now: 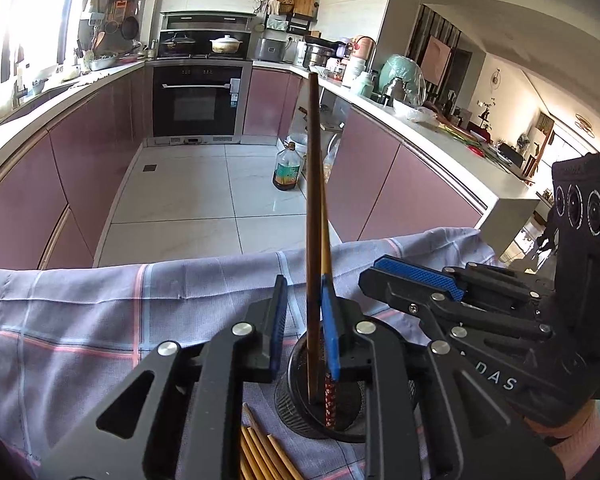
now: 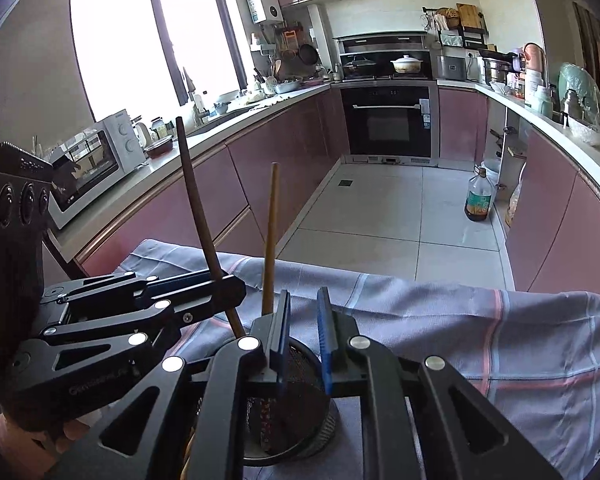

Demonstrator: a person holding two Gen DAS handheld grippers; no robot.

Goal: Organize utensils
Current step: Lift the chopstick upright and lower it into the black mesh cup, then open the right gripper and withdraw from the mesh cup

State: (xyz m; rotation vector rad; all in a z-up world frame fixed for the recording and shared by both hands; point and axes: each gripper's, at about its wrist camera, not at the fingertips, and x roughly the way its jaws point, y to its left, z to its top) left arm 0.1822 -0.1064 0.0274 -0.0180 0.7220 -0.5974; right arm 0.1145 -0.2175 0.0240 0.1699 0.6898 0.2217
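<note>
Your left gripper [image 1: 304, 316]: jaws parted, a dark chopstick [image 1: 312, 216] standing between the blue pads, touching neither visibly; grip not established. Your right gripper [image 2: 303, 334]: jaws parted, nothing between them, held directly above the mesh holder [image 2: 300, 412]. Mesh holder: black, round, upright on the checked cloth [image 2: 480, 328]; contains the dark chopstick, leaning, and a lighter bamboo chopstick [image 2: 270, 236] with a patterned red lower end. Loose bamboo chopsticks [image 1: 260, 452]: lying flat on the cloth just beside the holder, on your left. Beyond the cloth: tiled floor, oil bottle [image 1: 286, 168], built-in oven [image 1: 198, 96].
</note>
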